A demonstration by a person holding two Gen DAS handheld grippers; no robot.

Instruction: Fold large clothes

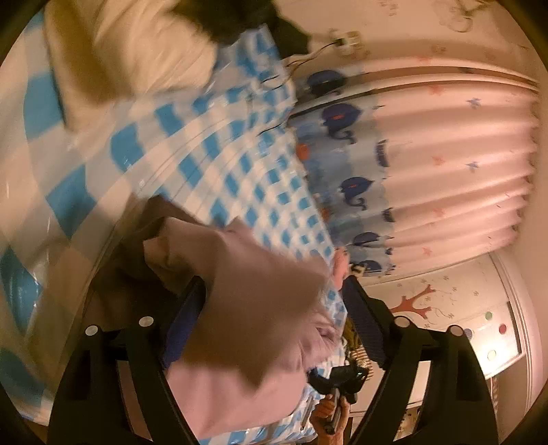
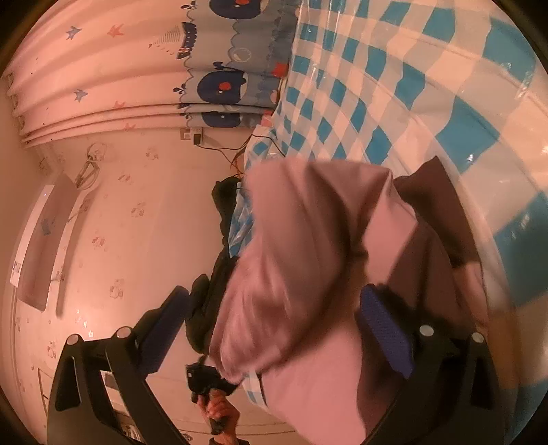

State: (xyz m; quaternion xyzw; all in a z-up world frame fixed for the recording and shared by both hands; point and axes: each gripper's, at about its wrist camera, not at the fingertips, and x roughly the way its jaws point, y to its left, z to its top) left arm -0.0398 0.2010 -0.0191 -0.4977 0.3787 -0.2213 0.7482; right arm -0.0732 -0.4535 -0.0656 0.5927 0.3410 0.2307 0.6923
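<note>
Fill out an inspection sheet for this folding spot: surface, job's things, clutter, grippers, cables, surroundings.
Surface: blue-and-white checked cover with a glossy sheen.
Job's things: mauve garment, bunched and blurred, lies between both pairs of fingers; a darker brown part shows beside it.
Clutter: cream bundle and dark clothing at the far end of the cover.
Grippers: left gripper open; right gripper open; neither pinches the cloth.
Cables: thin wires run from a wall socket to the cover's edge.
Surroundings: whale-print curtain, patterned wall, decorated cupboard door.
</note>
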